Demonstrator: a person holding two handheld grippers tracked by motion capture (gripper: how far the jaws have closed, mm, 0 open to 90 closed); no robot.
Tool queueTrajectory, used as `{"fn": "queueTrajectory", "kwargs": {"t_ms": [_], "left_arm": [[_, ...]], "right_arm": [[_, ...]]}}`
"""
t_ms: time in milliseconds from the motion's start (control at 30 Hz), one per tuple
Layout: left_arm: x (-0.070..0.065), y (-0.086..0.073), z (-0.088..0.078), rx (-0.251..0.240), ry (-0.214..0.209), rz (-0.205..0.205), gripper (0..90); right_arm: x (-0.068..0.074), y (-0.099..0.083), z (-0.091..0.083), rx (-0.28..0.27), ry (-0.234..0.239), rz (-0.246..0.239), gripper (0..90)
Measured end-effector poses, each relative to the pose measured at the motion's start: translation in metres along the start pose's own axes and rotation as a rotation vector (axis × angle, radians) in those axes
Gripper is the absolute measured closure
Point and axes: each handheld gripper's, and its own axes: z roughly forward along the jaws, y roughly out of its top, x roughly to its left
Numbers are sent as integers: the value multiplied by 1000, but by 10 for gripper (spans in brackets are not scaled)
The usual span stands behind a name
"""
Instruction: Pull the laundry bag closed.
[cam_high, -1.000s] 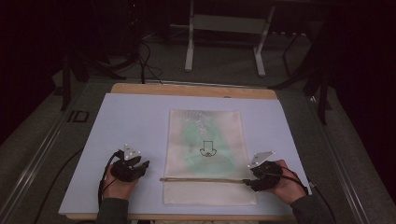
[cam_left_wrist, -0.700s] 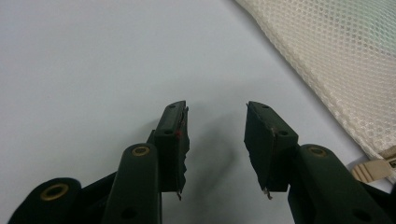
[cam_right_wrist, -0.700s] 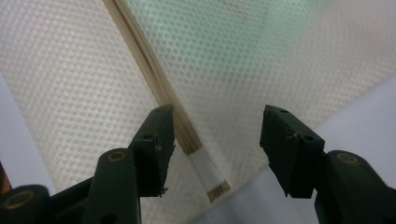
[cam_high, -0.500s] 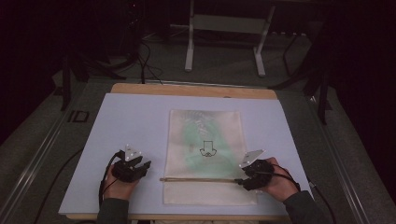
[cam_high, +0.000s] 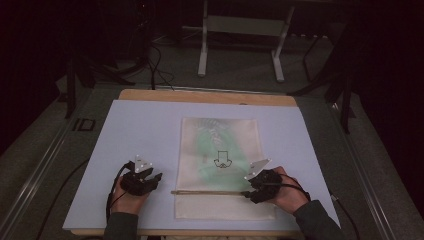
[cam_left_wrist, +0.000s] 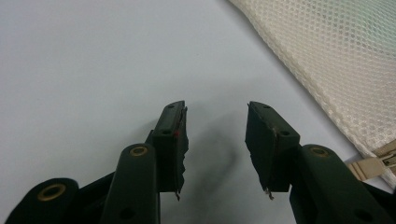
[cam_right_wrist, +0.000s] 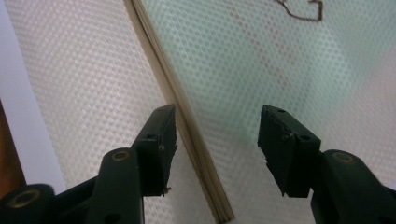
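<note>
Dim floor and stand legs lie beyond a pale blue table (cam_high: 145, 125) on which a cream mesh bag (cam_high: 220, 135) lies flat. Taking the bag's zip line (cam_high: 207, 192) as the landmark, the right gripper (cam_high: 250, 192) sits at its right end, jaws well apart and just now closing, the zip (cam_right_wrist: 187, 126) running between them but nothing pinched yet. The left gripper (cam_high: 155, 179) rests on bare table left of the zip's left end, jaws open and empty. To do this well, I judge the right jaws should centre on the slider's tab, close squarely, then pull straight along the zip while the left pins the cloth by the beige tab (cam_left_wrist: 373, 165).
</note>
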Motion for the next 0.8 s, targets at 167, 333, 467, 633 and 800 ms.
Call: {"fn": "queueTrajectory", "kwargs": {"t_ms": [167,333,467,633,800], "left_arm": [[0,0,0,-1,-1,1,574],[0,0,0,-3,-2,0,574],[0,0,0,-5,-2,3,574],[0,0,-1,-6,-3,3,575],[0,0,-1,-8,-5,3,574]], "right_arm": [[3,7,3,-1,13,-14,473],[6,14,7,-3,31,-32,491],[9,20,9,-4,37,-48,494],[11,27,11,-6,42,-61,501],[14,34,14,-6,50,-78,501]]}}
